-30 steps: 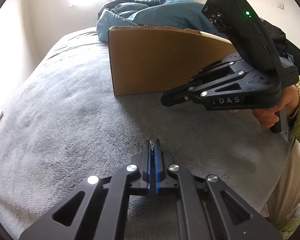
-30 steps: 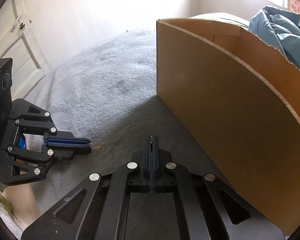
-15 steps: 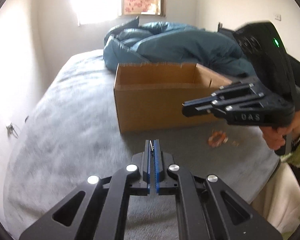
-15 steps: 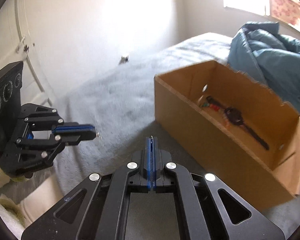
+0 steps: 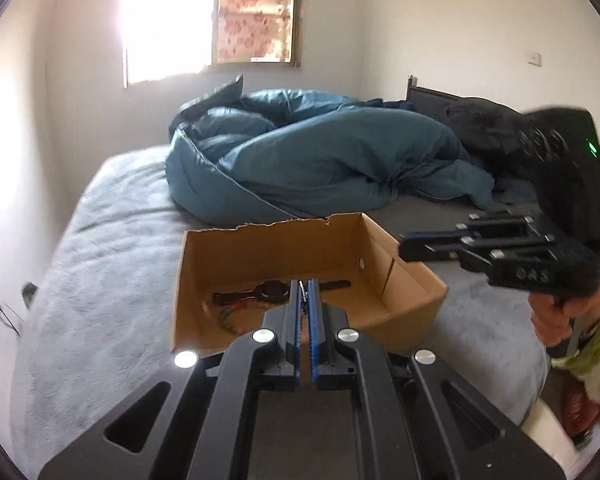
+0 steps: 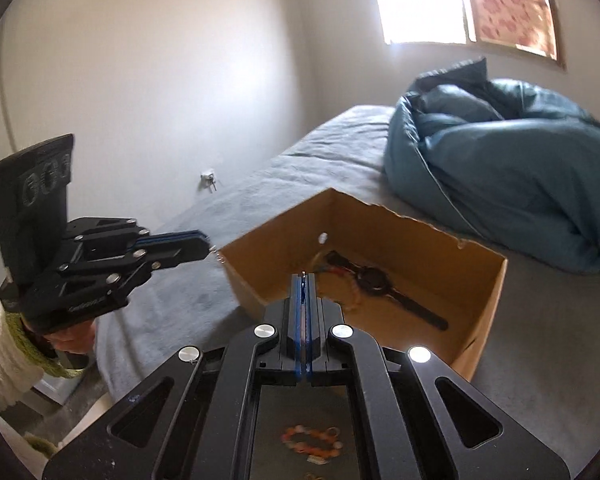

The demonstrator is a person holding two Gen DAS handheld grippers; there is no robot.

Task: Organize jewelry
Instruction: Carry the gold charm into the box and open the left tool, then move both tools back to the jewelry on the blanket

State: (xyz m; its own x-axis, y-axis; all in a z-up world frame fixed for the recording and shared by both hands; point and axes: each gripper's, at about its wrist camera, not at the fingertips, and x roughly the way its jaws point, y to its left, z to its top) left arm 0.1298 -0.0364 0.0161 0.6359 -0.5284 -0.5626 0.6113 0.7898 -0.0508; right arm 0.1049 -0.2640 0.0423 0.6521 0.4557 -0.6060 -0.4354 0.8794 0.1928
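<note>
An open cardboard box (image 5: 204,264) (image 6: 484,312) sits on the grey bed. Inside lie a black watch (image 5: 274,291) (image 6: 374,280) and a beaded bracelet (image 5: 228,316) (image 6: 354,294). My left gripper (image 5: 307,285) (image 6: 206,240) is shut on a thin metal chain, held high over the box's near edge. My right gripper (image 6: 304,278) (image 5: 406,246) is shut, a thin piece of chain between its tips, raised beside the box. An orange bead bracelet (image 6: 310,440) lies on the bed under the right gripper.
A bunched teal duvet (image 5: 320,160) (image 6: 512,176) lies behind the box. A black bag (image 5: 484,128) sits at the headboard. Walls and a window (image 5: 252,20) stand beyond the bed. The grey blanket (image 5: 100,248) stretches left of the box.
Both grippers have risen from low near the blanket to well above the box, so the inside of the box with the watch now shows. Both stay shut.
</note>
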